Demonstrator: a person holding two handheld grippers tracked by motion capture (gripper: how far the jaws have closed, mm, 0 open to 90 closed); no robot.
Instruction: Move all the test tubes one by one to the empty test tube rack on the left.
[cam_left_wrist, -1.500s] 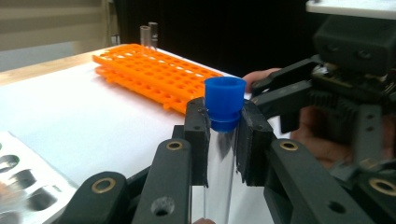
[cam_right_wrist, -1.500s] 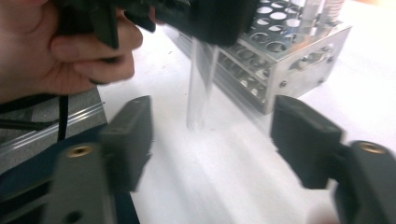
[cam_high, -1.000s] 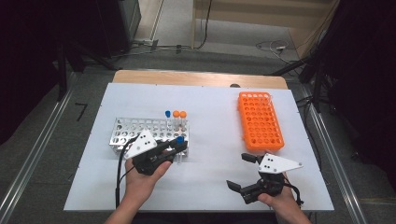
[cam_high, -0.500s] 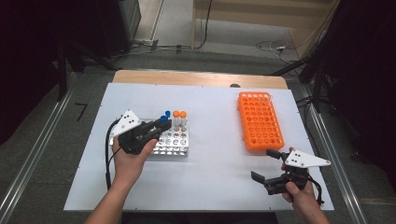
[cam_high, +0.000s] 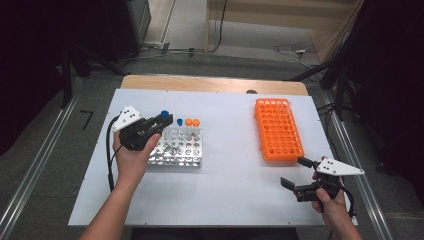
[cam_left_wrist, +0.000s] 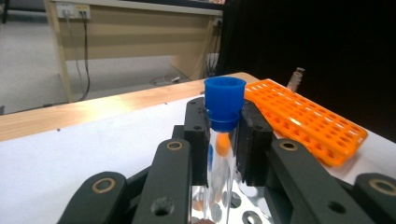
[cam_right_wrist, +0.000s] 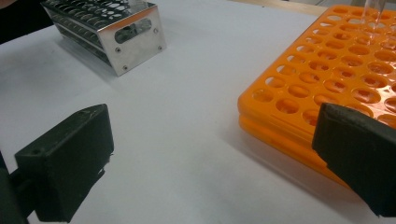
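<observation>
held: blue-capped tube (cam_left_wrist: 223, 140) clamped just under the cap by left gripper (cam_left_wrist: 224, 135)
handling: judged light, slick, breakable; neck grip kept
right gripper (cam_right_wrist: 210, 154): wide, nothing held

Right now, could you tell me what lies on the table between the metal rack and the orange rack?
Nothing: in the high view the white table is bare between the metal rack and the orange rack.

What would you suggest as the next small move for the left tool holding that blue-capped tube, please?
Probably carry it right toward the orange plastic rack. The left tool is shut on the clear blue-capped tube, already lifted above the metal rack, and the orange rack's holes look empty; the right tool waits open beside it.
</observation>
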